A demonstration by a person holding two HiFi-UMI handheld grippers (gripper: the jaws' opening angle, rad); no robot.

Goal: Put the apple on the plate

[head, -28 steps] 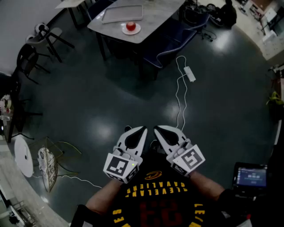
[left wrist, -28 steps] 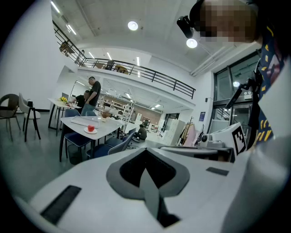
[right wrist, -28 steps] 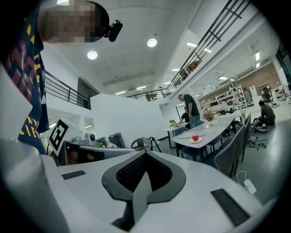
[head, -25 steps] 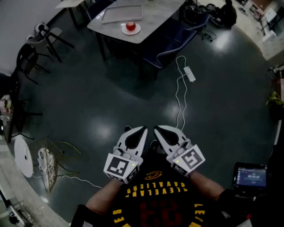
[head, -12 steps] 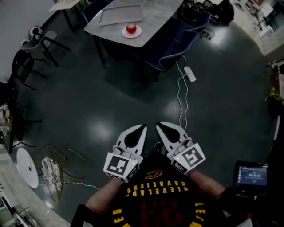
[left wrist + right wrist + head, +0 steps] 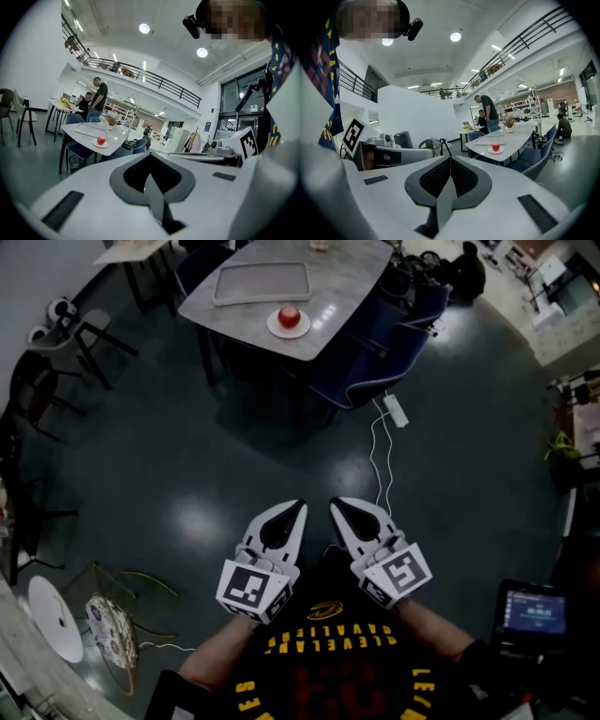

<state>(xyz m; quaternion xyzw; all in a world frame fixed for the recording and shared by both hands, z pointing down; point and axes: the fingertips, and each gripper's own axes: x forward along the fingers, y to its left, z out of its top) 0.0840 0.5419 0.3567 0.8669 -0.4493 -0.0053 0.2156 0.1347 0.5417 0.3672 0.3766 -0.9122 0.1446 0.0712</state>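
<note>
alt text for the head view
An apple sits on a plate on a distant table, beside a tray. Nearer, the left hand-held gripper and right hand-held gripper, both shut and empty, hang over a dark floor.

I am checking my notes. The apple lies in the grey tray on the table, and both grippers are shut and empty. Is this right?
Not quite. The apple sits on the white plate beside the grey tray, as the head view shows. The rest holds: the left gripper and right gripper are shut and empty.
</note>
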